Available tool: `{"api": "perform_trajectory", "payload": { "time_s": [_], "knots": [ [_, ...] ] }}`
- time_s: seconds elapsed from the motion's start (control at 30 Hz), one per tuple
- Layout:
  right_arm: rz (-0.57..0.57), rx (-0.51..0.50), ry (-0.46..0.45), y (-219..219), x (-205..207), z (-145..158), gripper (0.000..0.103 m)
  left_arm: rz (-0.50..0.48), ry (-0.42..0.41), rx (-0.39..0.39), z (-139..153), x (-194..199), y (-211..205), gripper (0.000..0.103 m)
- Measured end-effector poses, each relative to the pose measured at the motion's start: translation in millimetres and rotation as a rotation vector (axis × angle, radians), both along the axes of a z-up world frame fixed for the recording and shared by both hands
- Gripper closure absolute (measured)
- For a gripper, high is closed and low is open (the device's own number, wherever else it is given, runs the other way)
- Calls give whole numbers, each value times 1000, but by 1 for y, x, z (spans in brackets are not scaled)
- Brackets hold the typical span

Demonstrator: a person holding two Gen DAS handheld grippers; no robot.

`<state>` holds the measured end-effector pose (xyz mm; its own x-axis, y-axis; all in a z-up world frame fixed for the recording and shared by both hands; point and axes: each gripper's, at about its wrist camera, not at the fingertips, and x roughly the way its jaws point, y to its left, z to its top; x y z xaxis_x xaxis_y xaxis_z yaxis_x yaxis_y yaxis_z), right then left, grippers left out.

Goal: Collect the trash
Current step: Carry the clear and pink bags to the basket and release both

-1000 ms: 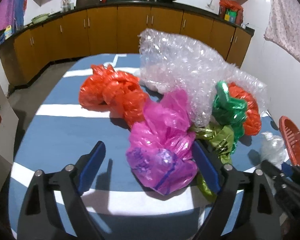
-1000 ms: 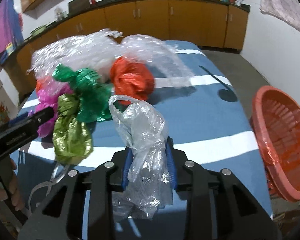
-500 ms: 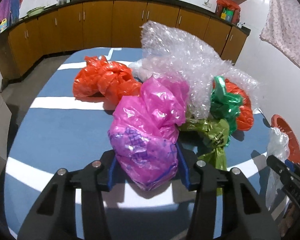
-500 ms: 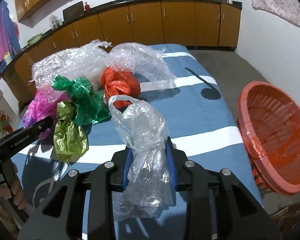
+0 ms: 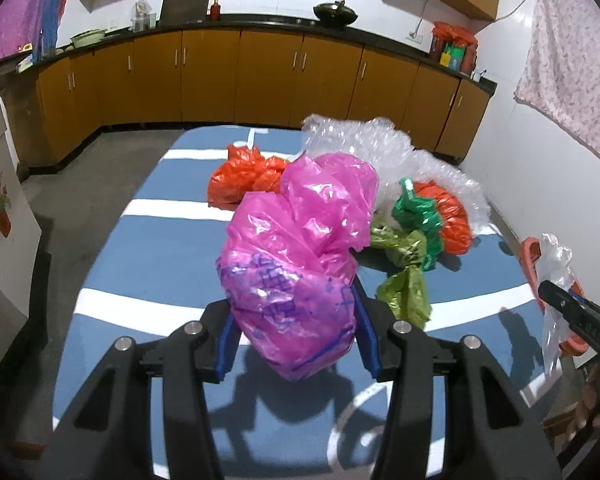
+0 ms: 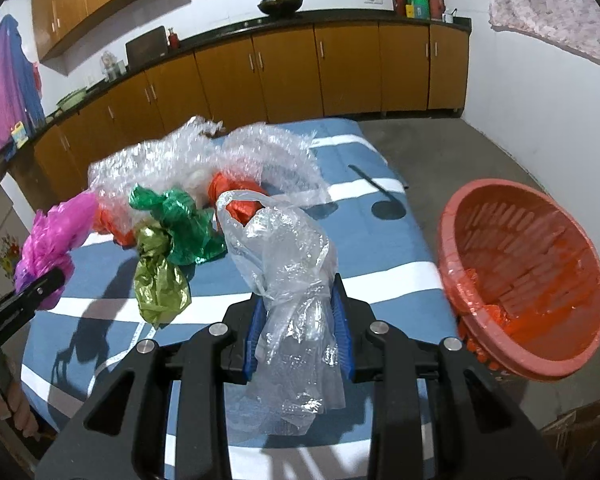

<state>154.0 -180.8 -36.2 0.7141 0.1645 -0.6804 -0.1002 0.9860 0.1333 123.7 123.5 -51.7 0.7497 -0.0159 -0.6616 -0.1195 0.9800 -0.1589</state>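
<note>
Since a second ago, your left gripper [image 5: 298, 338] is gripping the pink bag [image 5: 296, 268] between its fingers; your right gripper [image 6: 300, 334] is pinching the clear bag [image 6: 288, 280].

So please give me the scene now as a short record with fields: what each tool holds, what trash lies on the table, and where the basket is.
left tool: shut on the pink bag, lifted off the table
right tool: shut on the clear bag
table: blue cover with white stripes
trash on table: orange bag, bubble wrap, green bag, olive bag
basket: orange, beside the table at the right tool's side, some orange scraps inside
</note>
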Motion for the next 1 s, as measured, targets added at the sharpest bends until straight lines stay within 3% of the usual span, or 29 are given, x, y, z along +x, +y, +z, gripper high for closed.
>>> {"api": "perform_trajectory", "payload": {
  "time_s": [0.43, 0.7, 1.0],
  "knots": [
    [-109, -11, -59, -43, -15, 24, 71, -137, -118, -13, 47, -6, -54, 55],
    [-223, -69, -105, -89, -26, 35, 71, -252, -142, -18, 55, 12, -113, 55],
    [-376, -61, -117, -152, -36, 38, 71, -402, -131, -44, 50, 34, -189, 55]
  ]
}}
